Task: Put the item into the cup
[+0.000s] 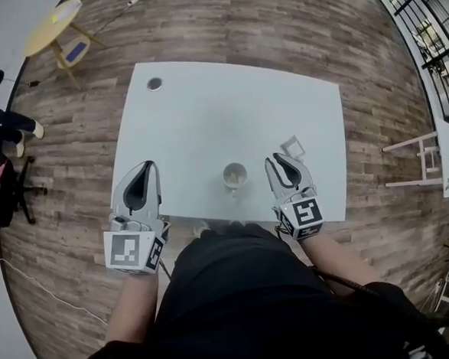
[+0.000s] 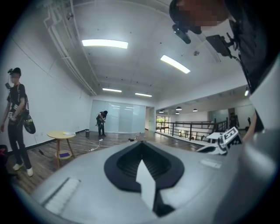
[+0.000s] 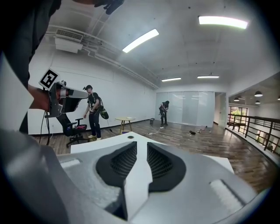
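Cup (image 1: 234, 176) upright, mouth up; square item (image 1: 292, 146) flat, corner-on.

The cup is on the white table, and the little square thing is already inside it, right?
Not quite. The cup is on the white table, but the little square item is not inside it. It lies on the table to the cup's right, just past the tips of the right hand-held gripper. The head view shows this.
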